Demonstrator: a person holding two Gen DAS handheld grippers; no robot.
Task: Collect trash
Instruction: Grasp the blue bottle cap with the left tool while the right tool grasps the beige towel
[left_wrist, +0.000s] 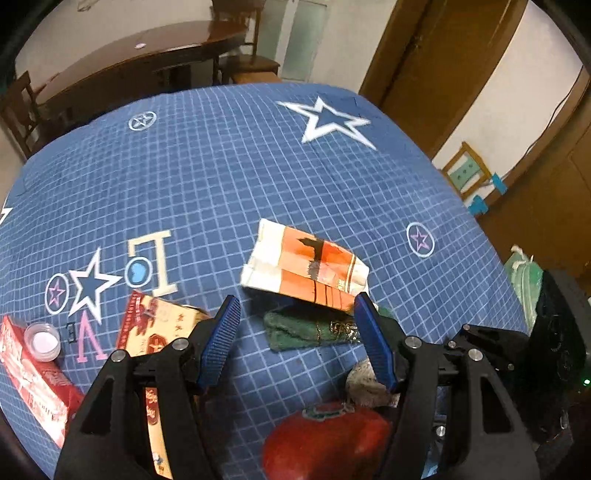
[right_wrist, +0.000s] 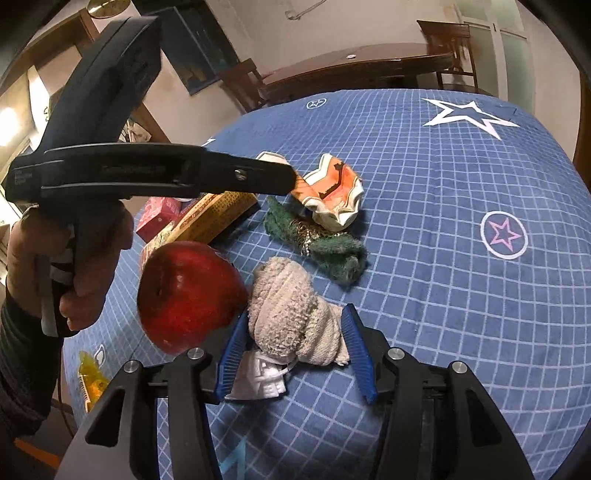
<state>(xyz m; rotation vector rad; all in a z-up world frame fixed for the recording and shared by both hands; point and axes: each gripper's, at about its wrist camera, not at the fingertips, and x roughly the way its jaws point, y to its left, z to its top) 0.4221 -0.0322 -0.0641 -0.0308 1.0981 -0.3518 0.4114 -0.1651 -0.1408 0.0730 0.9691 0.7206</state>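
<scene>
Overhead, left gripper (left_wrist: 295, 306) hovers open above carton (left_wrist: 304, 271).

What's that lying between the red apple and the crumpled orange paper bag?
A dark green cloth with gold trim lies on the blue tablecloth between the apple and the bag, clearest in the right wrist view.

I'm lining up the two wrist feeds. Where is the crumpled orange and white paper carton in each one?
Left wrist: the carton lies at centre, just beyond the open left gripper.
Right wrist: the carton sits above centre, at the tip of the other gripper, far beyond the open right gripper.
Shared landmark: the green cloth lies right next to the carton, on its near side, in both views.
</scene>
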